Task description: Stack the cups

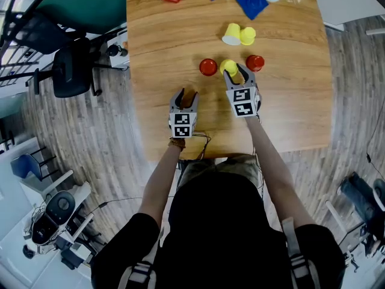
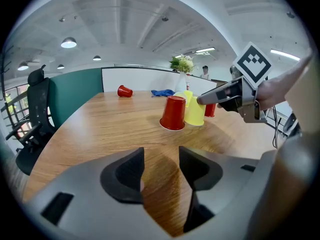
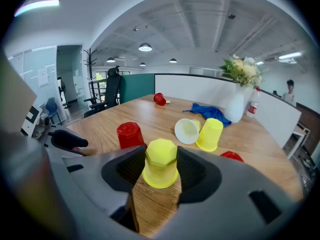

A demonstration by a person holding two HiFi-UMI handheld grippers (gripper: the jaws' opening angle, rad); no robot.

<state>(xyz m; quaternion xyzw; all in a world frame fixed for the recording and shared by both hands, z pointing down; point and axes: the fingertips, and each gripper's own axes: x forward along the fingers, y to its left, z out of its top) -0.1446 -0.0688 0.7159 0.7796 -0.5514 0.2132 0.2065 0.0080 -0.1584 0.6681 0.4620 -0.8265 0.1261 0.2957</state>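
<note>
Now the right gripper (image 1: 236, 70) is closed on an upside-down yellow cup (image 3: 161, 163) that stands on the wooden table (image 1: 289, 101) — the pads touch both its sides. The left red cup (image 1: 208, 67) stands just left of it and the right red cup (image 1: 255, 62) just right. The left gripper (image 1: 184, 95) is nearer and more to the left, its jaws narrowly apart and nothing between them. Two far yellow cups (image 1: 246, 36) touch each other — one lies on its side.
</note>
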